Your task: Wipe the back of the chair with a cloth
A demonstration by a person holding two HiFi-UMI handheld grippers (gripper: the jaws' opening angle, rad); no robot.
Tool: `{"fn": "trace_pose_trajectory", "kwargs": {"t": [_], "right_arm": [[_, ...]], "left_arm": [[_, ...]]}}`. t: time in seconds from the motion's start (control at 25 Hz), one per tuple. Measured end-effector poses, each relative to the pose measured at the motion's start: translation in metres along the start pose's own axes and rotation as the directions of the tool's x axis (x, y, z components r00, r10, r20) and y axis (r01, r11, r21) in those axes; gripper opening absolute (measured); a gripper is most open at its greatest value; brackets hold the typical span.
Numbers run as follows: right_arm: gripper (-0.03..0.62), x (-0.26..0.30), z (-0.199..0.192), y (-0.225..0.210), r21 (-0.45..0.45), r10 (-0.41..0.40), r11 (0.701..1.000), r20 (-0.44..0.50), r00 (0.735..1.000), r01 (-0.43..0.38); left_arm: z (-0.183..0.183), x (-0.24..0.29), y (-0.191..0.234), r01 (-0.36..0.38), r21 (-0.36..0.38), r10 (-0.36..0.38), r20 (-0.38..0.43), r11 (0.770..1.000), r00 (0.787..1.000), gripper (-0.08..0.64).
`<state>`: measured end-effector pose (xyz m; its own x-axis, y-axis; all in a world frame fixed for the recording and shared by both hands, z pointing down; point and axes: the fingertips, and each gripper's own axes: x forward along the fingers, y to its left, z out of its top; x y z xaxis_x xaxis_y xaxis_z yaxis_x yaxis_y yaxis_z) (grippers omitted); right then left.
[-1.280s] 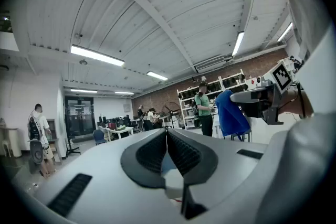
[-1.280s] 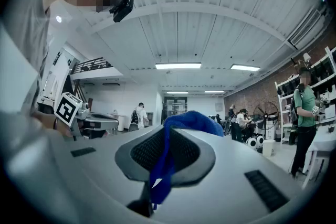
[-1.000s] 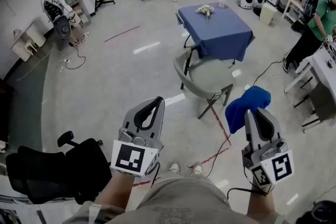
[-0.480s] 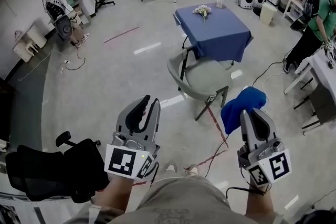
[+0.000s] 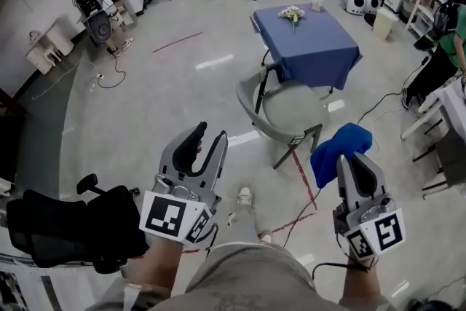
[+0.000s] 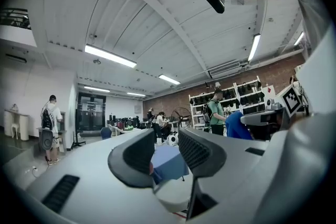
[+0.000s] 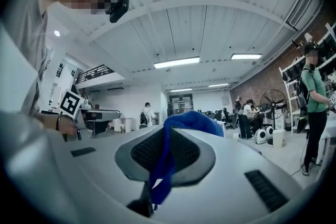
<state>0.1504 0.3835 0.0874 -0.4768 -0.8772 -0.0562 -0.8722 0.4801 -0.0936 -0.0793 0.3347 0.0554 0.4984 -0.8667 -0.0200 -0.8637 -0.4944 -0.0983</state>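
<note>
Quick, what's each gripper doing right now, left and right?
Left gripper: open, nothing between the jaws, which have just been opening.
Right gripper: shut on the blue cloth.

The cloth [image 5: 336, 151] is soft blue fabric, matt and rumpled. The left tongs [image 5: 209, 135] and right tongs [image 5: 354, 158] are smooth matt grey plastic with dark ribbed pads [image 6: 195, 150]. The chair [image 5: 291, 109] has a smooth grey plastic-looking shell; the floor [image 5: 167, 91] is polished and glossy

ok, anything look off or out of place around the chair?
Nothing spilled or broken. The chair stands upright by the table, flowers upright. Only a loose black cable trails across the floor near the chair's legs.
</note>
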Motion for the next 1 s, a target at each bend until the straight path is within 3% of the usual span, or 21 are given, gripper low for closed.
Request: {"fn": "trace_pose_trajectory", "kwargs": {"t": [0.4, 0.76, 1.0], "right_arm": [[0.054, 0.073, -0.026, -0.035, -0.008, -0.031, 1.0, -0.047, 0.998, 0.03], [0.054, 0.189, -0.048, -0.077, -0.013, -0.042, 0.999, -0.114, 0.993, 0.041], [0.054, 0.268, -0.089, -0.102, 0.022, -0.052, 0.998, -0.181, 0.982, 0.057]], "left_arm": [[-0.054, 0.071, 0.057, 0.0, 0.0, 0.0, -0.085, 1.0, 0.996, 0.163], [-0.096, 0.158, 0.127, 0.017, -0.072, -0.029, -0.172, 0.997, 0.985, 0.17], [-0.142, 0.223, 0.176, 0.012, -0.196, -0.062, -0.252, 0.981, 0.966, 0.17]]}}
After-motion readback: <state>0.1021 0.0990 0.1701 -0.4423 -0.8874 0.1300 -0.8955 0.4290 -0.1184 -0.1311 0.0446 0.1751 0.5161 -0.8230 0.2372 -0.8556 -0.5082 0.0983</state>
